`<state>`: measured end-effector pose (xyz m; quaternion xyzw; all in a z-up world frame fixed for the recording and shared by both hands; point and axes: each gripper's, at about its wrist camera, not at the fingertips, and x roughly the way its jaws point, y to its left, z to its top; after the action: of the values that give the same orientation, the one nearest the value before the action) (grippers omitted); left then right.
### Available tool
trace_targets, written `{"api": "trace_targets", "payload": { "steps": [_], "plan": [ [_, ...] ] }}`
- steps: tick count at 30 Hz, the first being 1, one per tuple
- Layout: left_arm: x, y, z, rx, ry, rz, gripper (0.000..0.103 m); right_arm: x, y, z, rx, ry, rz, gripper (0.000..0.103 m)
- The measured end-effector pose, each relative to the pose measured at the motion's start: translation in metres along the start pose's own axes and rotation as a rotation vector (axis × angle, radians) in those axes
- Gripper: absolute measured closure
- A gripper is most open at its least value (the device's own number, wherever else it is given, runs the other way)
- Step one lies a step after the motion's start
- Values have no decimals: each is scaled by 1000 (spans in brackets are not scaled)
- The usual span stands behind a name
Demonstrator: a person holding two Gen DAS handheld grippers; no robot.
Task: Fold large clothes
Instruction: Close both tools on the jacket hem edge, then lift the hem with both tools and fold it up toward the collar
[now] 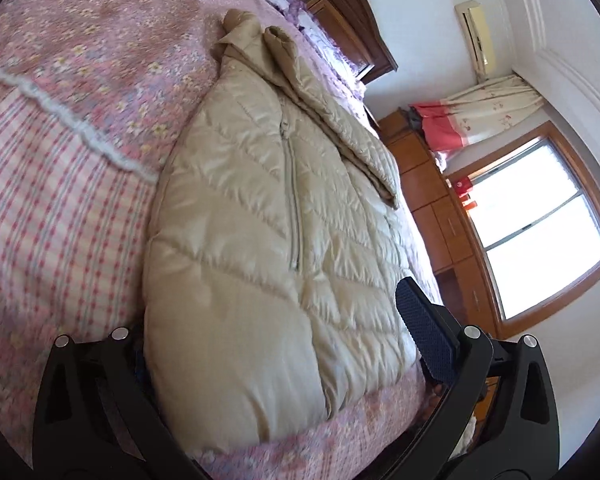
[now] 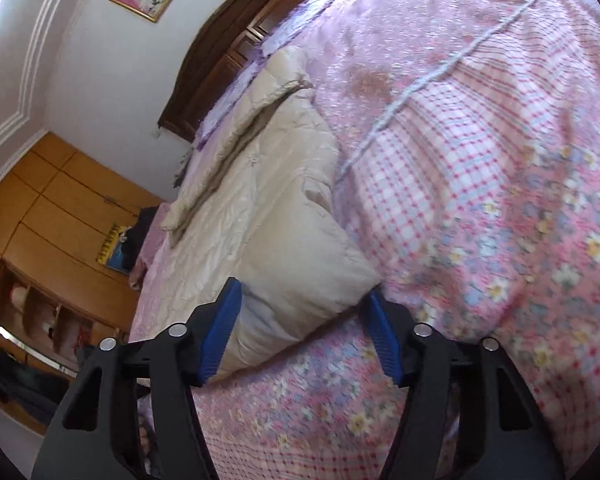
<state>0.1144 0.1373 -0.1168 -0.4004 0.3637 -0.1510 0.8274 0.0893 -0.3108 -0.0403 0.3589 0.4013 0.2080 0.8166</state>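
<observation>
Floral bedspread (image 1: 100, 60) | beige puffer jacket (image 1: 260, 208) (sleeve folded) | both grippers' jaws spread around hem corners

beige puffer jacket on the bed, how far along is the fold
Done: the beige quilted puffer jacket lies zipped on the pink floral bedspread, one sleeve already folded across its front.
In hand: both grippers sit at the hem; the right gripper straddles a hem corner, the left gripper brackets the hem, neither visibly clamped.
Left: grip the hem and fold the body up toward the collar.
</observation>
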Motion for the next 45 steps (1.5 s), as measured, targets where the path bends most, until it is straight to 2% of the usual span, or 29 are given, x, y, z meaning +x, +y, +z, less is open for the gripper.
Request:
{"api": "trace_targets", "payload": {
  "steps": [3, 5, 9, 12, 15, 18, 19, 22, 23, 25, 27, 31, 33, 35, 39, 45],
  "plan": [
    [-8, -2, -7, 0, -1, -56, 5, 1, 4, -6, -5, 33, 39, 40],
    [-18, -3, -18, 5, -7, -91, 5, -2, 10, -12, -37, 64, 34, 40],
    [-17, 0, -16, -13, -19, -86, 5, -3, 12, -12, -54, 56, 11, 41],
    [-10, 3, -7, -23, -37, -58, 5, -4, 9, -4, -57, -1, -40, 41],
    [-5, -1, -6, 8, -38, -23, 5, -1, 6, 0, -43, -28, -44, 41],
    [-11, -3, -11, 30, -50, -13, 18, -1, 8, -3, -37, -46, -37, 41],
    [-15, -1, -12, 20, -54, -16, 24, -2, 10, -4, -36, -51, -31, 47],
    [-24, 8, -13, -15, -76, -11, 34, -6, 7, -10, -14, -58, -59, 67],
    [-27, 10, -13, -26, -88, -18, 37, -7, 6, -10, -1, -52, -58, 68],
    [-32, 11, -12, -36, -109, -11, 58, -10, 6, -11, 6, -53, -51, 75],
    [-37, 12, -12, -41, -127, 6, 71, -13, 8, -11, -12, -57, -62, 77],
    [-39, 12, -13, -29, -120, -7, 80, -27, 24, -17, -90, -99, -97, 85],
    [-41, 9, -14, -12, -124, -16, 83, -31, 33, -17, -148, -125, -95, 92],
    [-43, 6, -14, -1, -130, -19, 84, -33, 39, -18, -186, -141, -83, 94],
    [-44, 3, -13, 3, -130, -28, 87, -29, 35, -19, -169, -128, -100, 94],
    [-50, -1, -7, 1, -139, -49, 89, -27, 34, -15, -158, -129, -72, 97]
  ]
}}
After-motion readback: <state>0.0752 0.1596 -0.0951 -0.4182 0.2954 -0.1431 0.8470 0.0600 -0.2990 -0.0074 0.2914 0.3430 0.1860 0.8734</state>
